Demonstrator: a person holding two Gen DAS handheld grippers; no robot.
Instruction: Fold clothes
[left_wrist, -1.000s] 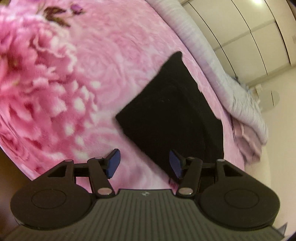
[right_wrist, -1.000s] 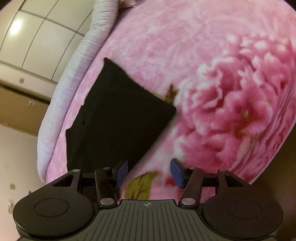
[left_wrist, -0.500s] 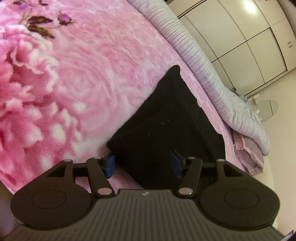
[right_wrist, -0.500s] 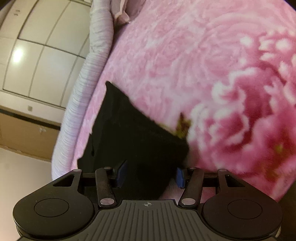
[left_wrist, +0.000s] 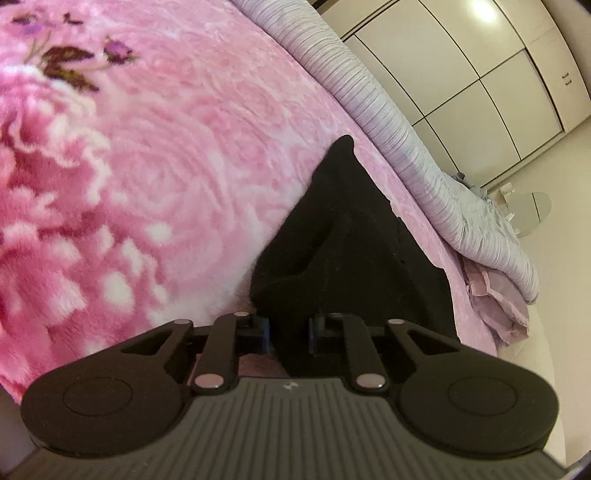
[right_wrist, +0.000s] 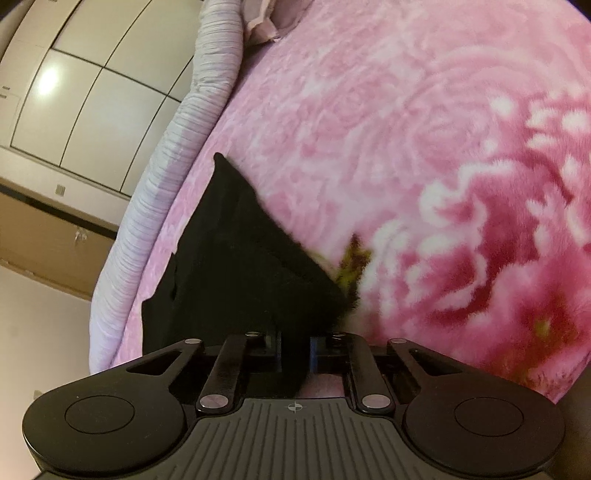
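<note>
Honestly, with left gripper (left_wrist: 290, 328) and right gripper (right_wrist: 295, 347) each clenched on a near corner of the black folded garment (left_wrist: 354, 243) at frame bottom, uneven lifting could spill its layers across the pink floral blanket (left_wrist: 166, 147)

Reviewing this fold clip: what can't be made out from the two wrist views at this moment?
- Left wrist view: the black garment shows no sleeve, collar or label, so its type is unclear; its near edge is hidden behind the left hand-held gripper.
- Right wrist view: the garment's pinched corner is covered by the right hand-held gripper.
- Both views: the person's hands are out of frame, and the pink floral blanket is motion-blurred.
</note>
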